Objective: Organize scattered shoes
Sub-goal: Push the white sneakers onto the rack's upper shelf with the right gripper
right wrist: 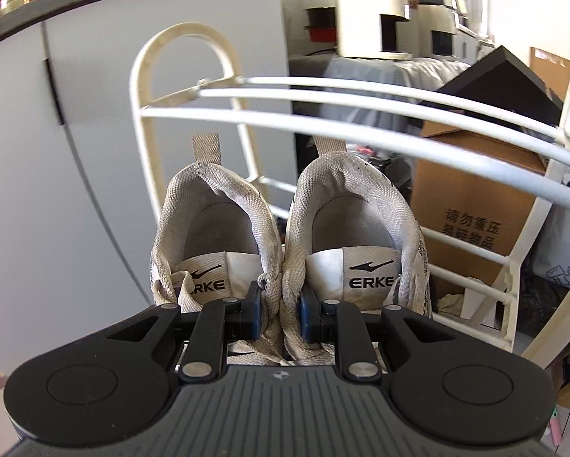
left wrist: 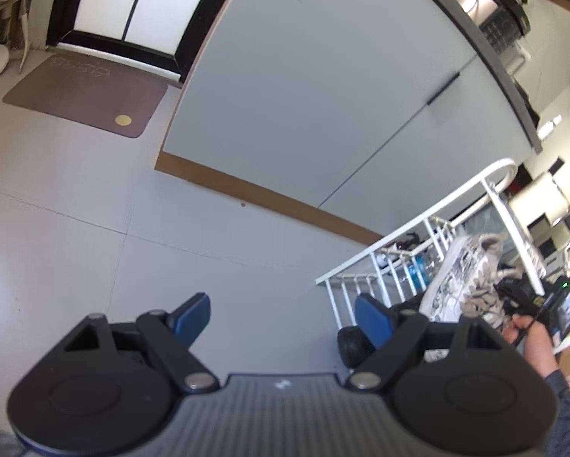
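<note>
My right gripper is shut on a pair of worn white sneakers, pinching their two inner collars together. The heels point away from the camera, toward the white shoe rack. In the left wrist view the same sneakers hang sideways at the rack, held by the other gripper and a hand at the right edge. My left gripper is open over bare floor with nothing between its blue pads. Other shoes sit lower in the rack.
A grey cabinet with a brown plinth stands beside the rack. A brown doormat lies by a glass door. A cardboard box sits behind the rack. A black wheel shows near the left gripper's right finger.
</note>
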Demonstrator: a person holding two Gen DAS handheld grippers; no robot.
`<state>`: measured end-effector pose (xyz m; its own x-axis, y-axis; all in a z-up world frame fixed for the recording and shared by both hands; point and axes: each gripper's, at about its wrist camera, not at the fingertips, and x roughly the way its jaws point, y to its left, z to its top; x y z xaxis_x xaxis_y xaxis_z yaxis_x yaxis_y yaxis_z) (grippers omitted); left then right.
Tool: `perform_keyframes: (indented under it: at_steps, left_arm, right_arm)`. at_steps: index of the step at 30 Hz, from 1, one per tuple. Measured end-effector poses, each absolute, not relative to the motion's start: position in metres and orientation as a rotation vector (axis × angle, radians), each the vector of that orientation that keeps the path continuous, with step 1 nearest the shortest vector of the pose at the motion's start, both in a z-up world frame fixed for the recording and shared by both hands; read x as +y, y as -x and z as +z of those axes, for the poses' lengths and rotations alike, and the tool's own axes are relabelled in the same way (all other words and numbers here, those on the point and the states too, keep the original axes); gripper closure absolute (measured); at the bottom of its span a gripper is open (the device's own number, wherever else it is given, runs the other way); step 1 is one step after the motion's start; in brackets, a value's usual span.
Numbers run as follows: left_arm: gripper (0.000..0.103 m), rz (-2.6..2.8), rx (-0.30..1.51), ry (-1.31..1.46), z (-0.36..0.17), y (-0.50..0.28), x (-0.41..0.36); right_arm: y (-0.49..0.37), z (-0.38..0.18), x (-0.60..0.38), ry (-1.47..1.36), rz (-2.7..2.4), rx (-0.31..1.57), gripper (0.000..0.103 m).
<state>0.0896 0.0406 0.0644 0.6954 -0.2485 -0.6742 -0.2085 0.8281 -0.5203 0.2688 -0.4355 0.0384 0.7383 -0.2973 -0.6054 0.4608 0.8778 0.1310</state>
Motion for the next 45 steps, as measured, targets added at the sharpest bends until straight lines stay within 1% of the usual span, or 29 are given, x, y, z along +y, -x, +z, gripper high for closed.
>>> perform_keyframes:
  at_steps: [11, 22, 25, 28, 31, 32, 33, 35, 37, 38, 39, 40, 45]
  left_arm:
    - [0.018, -0.053, 0.828, 0.619, 0.063, -0.092, 0.038]
    - [0.018, -0.094, 0.861, 0.610, 0.056, -0.100, 0.026]
    - [0.018, -0.102, 0.871, 0.604, 0.053, -0.102, 0.025]
    - [0.018, -0.061, 0.907, 0.574, 0.046, -0.106, 0.027]
    - [0.018, -0.021, 0.937, 0.589, 0.038, -0.109, 0.034]
    - [0.018, -0.013, 0.939, 0.589, 0.037, -0.109, 0.036]
    - [0.018, -0.008, 0.935, 0.582, 0.038, -0.108, 0.036]
    - [0.018, -0.005, 0.932, 0.575, 0.039, -0.108, 0.036]
    - [0.018, -0.017, 0.932, 0.586, 0.040, -0.107, 0.035]
    - [0.018, -0.023, 0.933, 0.591, 0.040, -0.106, 0.034]
    - [0.018, -0.035, 0.933, 0.593, 0.041, -0.106, 0.032]
    - [0.018, -0.038, 0.932, 0.591, 0.042, -0.105, 0.030]
    - [0.018, -0.040, 0.916, 0.582, 0.048, -0.100, 0.031]
  right_arm:
    - [-0.288, 0.044, -0.473, -0.357, -0.578, 0.575, 0.082]
    - [-0.290, 0.037, -0.520, -0.487, -0.791, 0.470, 0.081]
    - [-0.292, 0.032, -0.528, -0.491, -0.836, 0.451, 0.080]
    - [-0.295, 0.027, -0.531, -0.481, -0.874, 0.434, 0.077]
    - [-0.298, 0.023, -0.531, -0.464, -0.898, 0.415, 0.069]
    - [-0.299, 0.023, -0.529, -0.453, -0.889, 0.413, 0.062]
    - [-0.300, 0.023, -0.526, -0.443, -0.881, 0.412, 0.052]
    - [-0.303, 0.024, -0.521, -0.414, -0.862, 0.412, 0.044]
    - [-0.307, 0.026, -0.504, -0.302, -0.874, 0.404, 0.031]
    - [-0.307, 0.028, -0.497, -0.256, -0.876, 0.386, 0.018]
    - [-0.306, 0.030, -0.491, -0.233, -0.870, 0.373, 0.009]
    - [-0.304, 0.031, -0.488, -0.225, -0.863, 0.368, 0.007]
    - [-0.287, 0.031, -0.473, -0.230, -0.822, 0.400, 0.007]
